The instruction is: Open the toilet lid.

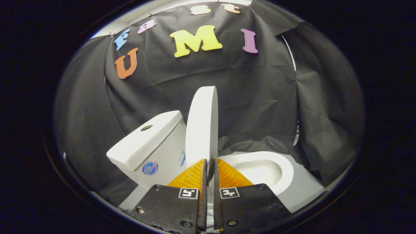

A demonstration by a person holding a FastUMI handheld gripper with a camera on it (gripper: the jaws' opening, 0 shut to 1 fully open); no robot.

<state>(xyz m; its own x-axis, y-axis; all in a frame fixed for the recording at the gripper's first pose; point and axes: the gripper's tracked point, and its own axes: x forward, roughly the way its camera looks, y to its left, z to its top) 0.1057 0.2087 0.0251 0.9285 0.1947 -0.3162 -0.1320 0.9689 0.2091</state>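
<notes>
Toilet lid [202,126] stands upright, long axis vertical, its lower edge pinched between the jaws.

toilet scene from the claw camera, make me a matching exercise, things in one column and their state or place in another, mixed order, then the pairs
Things:
1. toilet lid
2. tank
3. bowl
4. claw

States or places:
A. low and open-topped, beyond the orange fingers
B. raised on edge, just ahead of the fingertips
C. nearly closed, a thin gap between the fingers
D. behind the lid, round button on top

Pairs: 1-B, 2-D, 3-A, 4-C
</notes>
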